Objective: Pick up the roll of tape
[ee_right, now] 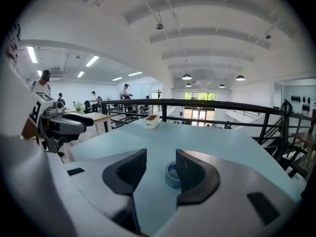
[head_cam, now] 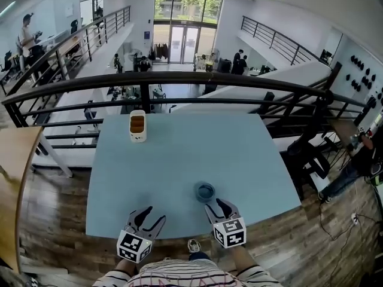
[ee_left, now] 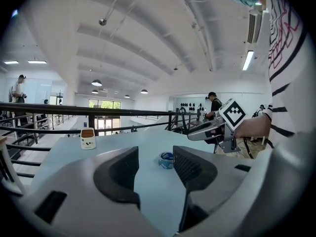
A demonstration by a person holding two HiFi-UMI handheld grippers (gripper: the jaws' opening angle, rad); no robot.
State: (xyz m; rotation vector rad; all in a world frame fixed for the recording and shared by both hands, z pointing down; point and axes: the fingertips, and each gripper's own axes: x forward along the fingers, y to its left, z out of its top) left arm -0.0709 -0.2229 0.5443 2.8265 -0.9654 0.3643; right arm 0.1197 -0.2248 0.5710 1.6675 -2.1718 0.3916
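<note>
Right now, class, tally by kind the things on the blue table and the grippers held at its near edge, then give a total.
Roll of blue tape: 1
White container with brown contents: 1
Grippers: 2 (left gripper, right gripper, both with jaws apart)
Total: 4

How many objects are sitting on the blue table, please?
2: the roll of tape near the front edge, just ahead of the right hand-held gripper, and a white container near the far edge.

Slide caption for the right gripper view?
Open right gripper poised just short of the tape roll on the pale blue table.
</note>
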